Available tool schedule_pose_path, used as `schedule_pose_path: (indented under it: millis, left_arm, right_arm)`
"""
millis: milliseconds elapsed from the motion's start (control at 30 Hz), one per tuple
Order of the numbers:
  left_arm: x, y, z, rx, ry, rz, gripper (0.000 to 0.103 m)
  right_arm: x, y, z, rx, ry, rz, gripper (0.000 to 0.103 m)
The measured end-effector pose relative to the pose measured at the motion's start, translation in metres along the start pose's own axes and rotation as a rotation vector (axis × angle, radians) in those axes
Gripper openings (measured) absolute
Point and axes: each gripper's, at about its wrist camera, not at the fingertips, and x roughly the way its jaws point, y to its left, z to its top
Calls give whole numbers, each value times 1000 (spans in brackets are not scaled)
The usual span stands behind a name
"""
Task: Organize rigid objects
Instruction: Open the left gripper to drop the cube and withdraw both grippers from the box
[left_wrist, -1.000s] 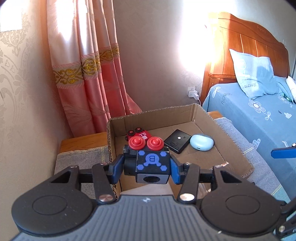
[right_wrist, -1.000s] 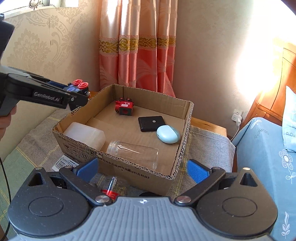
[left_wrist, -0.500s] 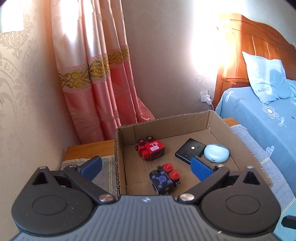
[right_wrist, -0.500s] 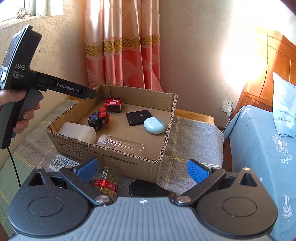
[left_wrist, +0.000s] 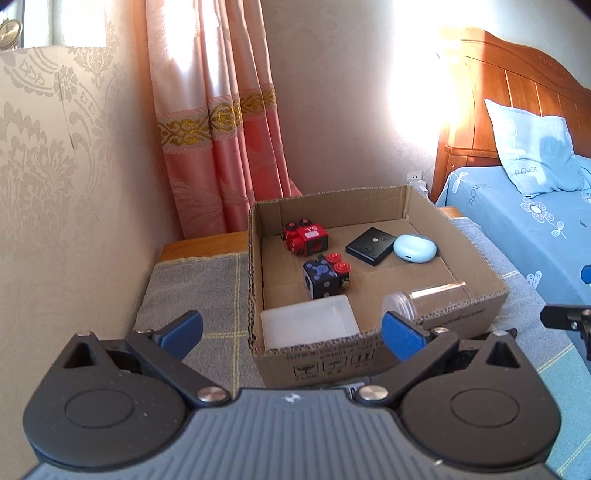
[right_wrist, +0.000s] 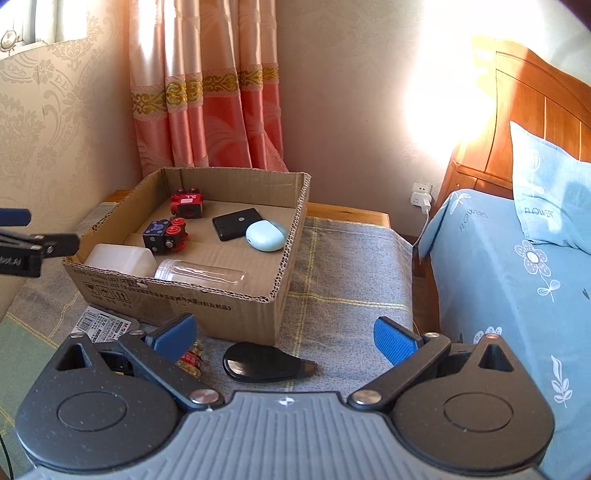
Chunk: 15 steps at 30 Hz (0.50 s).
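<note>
An open cardboard box (left_wrist: 325, 362) (right_wrist: 207, 310) sits on a checked cloth. Inside lie a black cube with blue dots and red knobs (left_wrist: 325, 277) (right_wrist: 164, 233), a red cube (left_wrist: 306, 238) (right_wrist: 187, 203), a black square device (left_wrist: 370, 246), a light-blue case (left_wrist: 414, 248), a clear jar on its side (left_wrist: 424, 297) and a white plastic box (left_wrist: 310, 326). My left gripper (left_wrist: 291, 330) stands open and empty before the box's near wall. My right gripper (right_wrist: 284, 336) is open and empty above a black oval object (right_wrist: 264, 365) on the cloth.
A small red-labelled bottle (right_wrist: 190, 360) and a printed packet (right_wrist: 103, 325) lie in front of the box. A bed with blue sheets (right_wrist: 517, 280) stands to the right. The wall and pink curtain (right_wrist: 207, 110) are behind the box.
The left gripper let the black cube go into the box, opened wide and drew back. The right gripper shifted to the right, bringing the black oval object into view between its fingers.
</note>
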Motion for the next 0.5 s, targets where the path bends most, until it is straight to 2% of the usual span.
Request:
schedule_pose_path:
  millis: [233,367,500]
  left_arm:
    - [0,-8,-40,-68,74,10,102]
    - [2,-13,-50,-48,93,51,102]
    - [2,-16,-56,-37,111,25,102]
  right_arm:
    - [18,-7,-19,8,66,-17,103]
    - [36,-3,-31,-4,112,6,103]
    - [55,3,-42,-15,165,11,103]
